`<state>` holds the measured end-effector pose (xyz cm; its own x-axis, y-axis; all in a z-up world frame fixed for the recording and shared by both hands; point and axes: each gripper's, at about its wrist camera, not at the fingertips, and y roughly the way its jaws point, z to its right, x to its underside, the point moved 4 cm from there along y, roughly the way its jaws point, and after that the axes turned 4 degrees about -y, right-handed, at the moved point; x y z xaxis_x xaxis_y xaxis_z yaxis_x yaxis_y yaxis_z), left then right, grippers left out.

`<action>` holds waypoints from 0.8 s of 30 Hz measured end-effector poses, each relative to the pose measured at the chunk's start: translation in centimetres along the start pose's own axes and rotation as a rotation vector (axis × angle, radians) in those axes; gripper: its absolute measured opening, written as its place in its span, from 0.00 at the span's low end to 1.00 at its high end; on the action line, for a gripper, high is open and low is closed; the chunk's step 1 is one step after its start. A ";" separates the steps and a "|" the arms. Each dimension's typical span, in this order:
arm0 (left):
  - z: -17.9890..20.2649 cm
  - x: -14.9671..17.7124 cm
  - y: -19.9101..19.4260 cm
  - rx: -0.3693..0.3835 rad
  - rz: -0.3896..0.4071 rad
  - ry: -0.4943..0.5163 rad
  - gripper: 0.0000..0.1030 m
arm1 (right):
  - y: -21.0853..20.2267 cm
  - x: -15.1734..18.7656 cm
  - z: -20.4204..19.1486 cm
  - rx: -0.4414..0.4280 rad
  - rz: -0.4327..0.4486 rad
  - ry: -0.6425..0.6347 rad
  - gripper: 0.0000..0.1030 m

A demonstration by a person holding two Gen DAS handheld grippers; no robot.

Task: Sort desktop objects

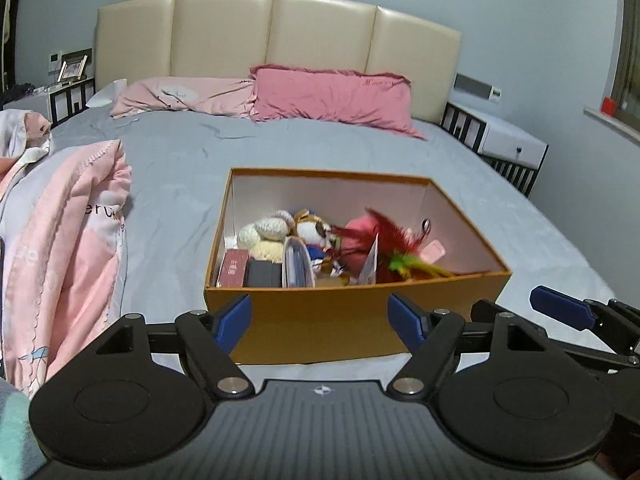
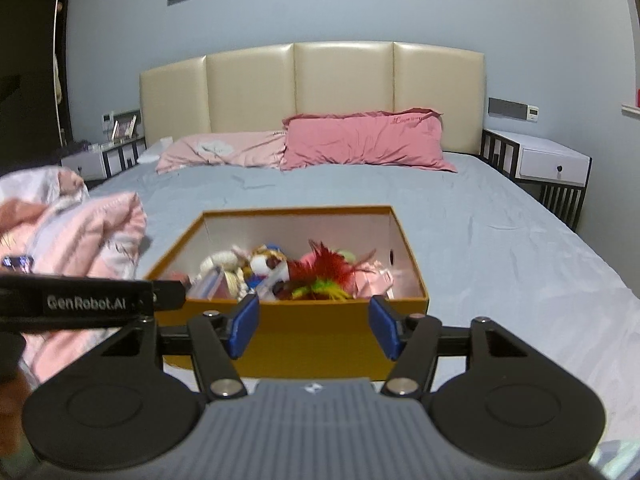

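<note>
Blue-padded left gripper (image 1: 320, 322) and right gripper (image 2: 313, 328): both spread wide, holding nothing. Orange box (image 1: 320, 320) of toys sits just ahead of both, on the bed (image 1: 180, 168).

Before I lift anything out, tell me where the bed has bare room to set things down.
Bare sheet lies right of the box, toward the nightstand, and between the box and the pillows. Left of the box there is only a narrow strip before the pink quilt. The box's near half is crowded with toys; its far half looks emptier.
</note>
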<state>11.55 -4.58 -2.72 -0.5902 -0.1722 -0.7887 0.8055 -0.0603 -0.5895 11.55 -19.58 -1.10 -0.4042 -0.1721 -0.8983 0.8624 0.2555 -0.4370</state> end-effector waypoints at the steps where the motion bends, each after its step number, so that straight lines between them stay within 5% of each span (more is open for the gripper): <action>1: 0.1 0.3 0.4 0.001 0.002 0.012 0.86 | 0.5 0.5 0.0 0.001 -0.009 -0.011 0.61; 13: 0.5 2.0 3.2 0.056 0.011 0.046 0.86 | 3.9 3.2 0.9 -0.049 -0.078 0.053 0.61; 24: -0.5 2.4 4.4 0.014 0.000 0.035 0.86 | 5.5 3.8 1.1 -0.041 -0.138 0.094 0.61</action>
<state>13.64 -4.75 -7.28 -0.5911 -0.1381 -0.7947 0.8063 -0.0744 -0.5868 15.14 -19.90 -6.84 -0.5462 -0.1190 -0.8291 0.7843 0.2749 -0.5561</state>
